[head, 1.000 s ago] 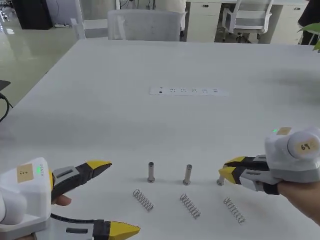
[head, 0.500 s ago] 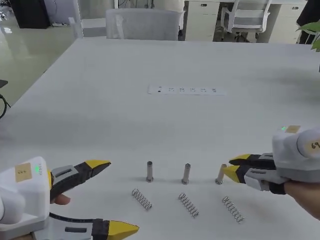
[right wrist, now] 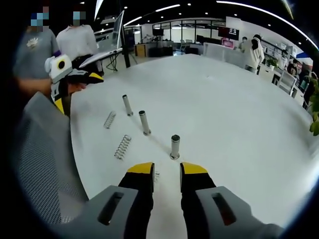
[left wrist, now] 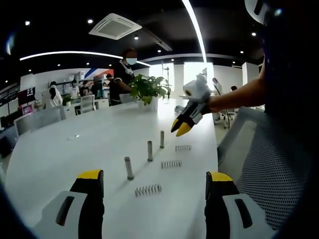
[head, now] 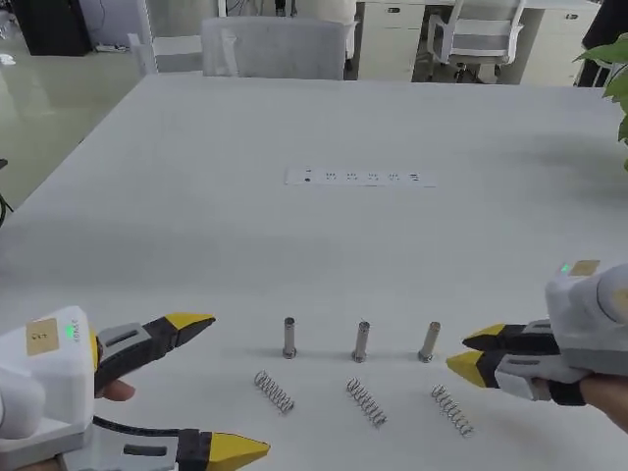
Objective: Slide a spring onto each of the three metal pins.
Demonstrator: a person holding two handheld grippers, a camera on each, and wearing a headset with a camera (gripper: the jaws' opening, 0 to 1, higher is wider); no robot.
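Observation:
Three metal pins stand upright in a row on the white table: left pin [head: 289,337], middle pin [head: 362,340], right pin [head: 430,340]. A spring lies flat just in front of each: left spring [head: 274,391], middle spring [head: 366,401], right spring [head: 451,409]. My left gripper [head: 226,385] sits at the lower left, wide open and empty, pointing at the row. My right gripper [head: 471,351] hovers just right of the right pin, narrowly open with nothing between its jaws. In the right gripper view that pin [right wrist: 175,146] stands just beyond the jaws.
A flush power strip [head: 359,178] lies mid-table. Grey chairs [head: 280,49] stand at the far edge and a plant [head: 613,69] at the right. People stand beyond the table in both gripper views.
My right gripper has drawn back to the right, away from the right pin it was beside. The left gripper, pins and springs have stayed put.

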